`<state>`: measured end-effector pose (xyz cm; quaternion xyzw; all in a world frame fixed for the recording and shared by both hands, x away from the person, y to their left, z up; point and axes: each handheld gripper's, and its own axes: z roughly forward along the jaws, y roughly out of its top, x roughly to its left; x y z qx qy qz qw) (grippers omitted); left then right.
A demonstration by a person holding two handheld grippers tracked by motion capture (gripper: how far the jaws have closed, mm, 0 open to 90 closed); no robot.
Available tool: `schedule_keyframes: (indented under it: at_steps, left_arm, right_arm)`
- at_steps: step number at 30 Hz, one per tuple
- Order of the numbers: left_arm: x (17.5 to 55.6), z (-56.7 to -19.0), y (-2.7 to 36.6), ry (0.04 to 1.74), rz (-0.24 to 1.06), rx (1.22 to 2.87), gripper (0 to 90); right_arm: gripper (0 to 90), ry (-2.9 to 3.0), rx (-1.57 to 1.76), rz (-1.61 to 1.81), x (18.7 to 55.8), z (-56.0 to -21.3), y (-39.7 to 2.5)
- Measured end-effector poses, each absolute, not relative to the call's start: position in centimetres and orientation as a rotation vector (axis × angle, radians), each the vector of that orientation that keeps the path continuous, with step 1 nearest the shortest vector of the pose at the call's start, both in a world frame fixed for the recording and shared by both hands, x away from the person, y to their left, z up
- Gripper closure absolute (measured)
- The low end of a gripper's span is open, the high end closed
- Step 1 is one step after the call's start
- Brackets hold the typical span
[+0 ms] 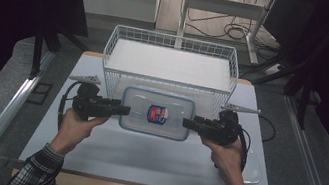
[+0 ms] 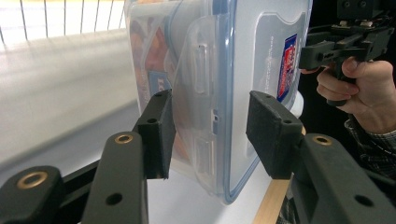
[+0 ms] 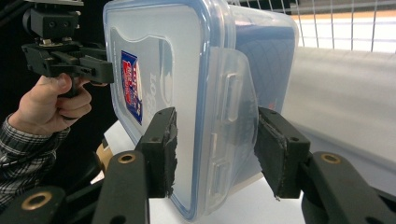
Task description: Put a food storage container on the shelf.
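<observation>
A clear plastic container (image 1: 156,114) with a blue-rimmed lid and a red and blue label lies on the white table (image 1: 141,159), just in front of a wire basket (image 1: 170,63). My left gripper (image 1: 124,110) is at its left end and my right gripper (image 1: 186,123) at its right end. In the left gripper view the open jaws of the left gripper (image 2: 210,135) straddle the container's (image 2: 224,70) end latch, with a gap on the lid side. The right gripper (image 3: 215,149) likewise stands open around the other end latch of the container (image 3: 187,70).
The white wire basket stands directly behind the container, its front wall close to it. A clear plastic piece (image 1: 252,169) lies on the table by the person's right hand. Dark frame posts and a metal rail (image 1: 6,117) flank the table.
</observation>
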<state>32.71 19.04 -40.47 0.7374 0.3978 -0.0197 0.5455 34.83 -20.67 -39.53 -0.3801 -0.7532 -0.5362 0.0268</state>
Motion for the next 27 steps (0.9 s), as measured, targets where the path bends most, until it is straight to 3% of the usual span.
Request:
schedule_keyframes:
  at_steps: [27]
  left_arm:
    - [37.5,-33.1,19.4,0.932,-0.019,1.686,52.7]
  right_arm:
    - [50.6,-2.301,-1.165,-1.771,39.8,-31.6,-20.3]
